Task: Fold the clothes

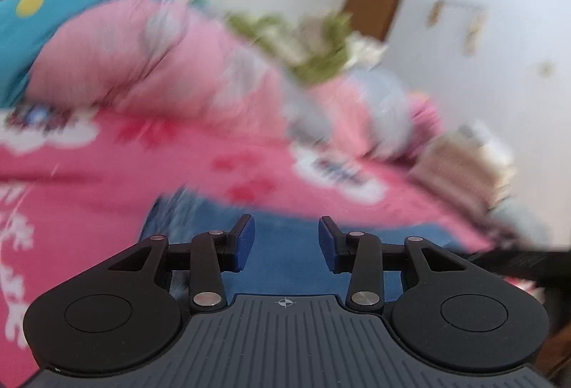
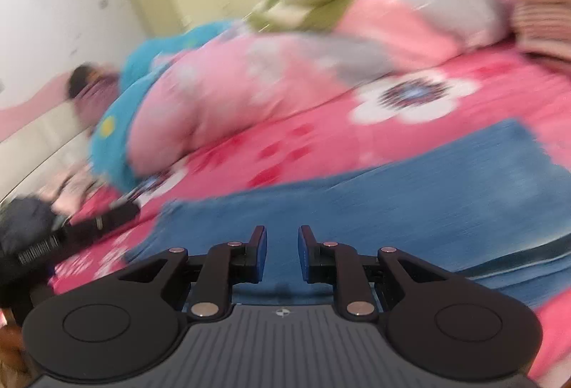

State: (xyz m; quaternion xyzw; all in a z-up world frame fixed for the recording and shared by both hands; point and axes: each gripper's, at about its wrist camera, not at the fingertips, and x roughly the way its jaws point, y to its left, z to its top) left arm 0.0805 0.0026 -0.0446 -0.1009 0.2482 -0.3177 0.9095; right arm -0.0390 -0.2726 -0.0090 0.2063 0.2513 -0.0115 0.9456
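Both my claws are released: left gripper (image 1: 285, 243) and right gripper (image 2: 282, 254) hold nothing. The blue jeans (image 2: 410, 195) lie just ahead, under them. Denim seems heavy but floppy; I would pinch an edge.

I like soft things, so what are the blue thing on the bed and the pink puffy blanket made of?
The blue garment looks like denim: mid-blue with a faded, woven look and a seam line, though blur hides detail. The pink quilt looks like thin printed cotton or polyester over soft filling; it bulges in rounded puffs with a matte surface. Both are probably soft, the denim stiffer.
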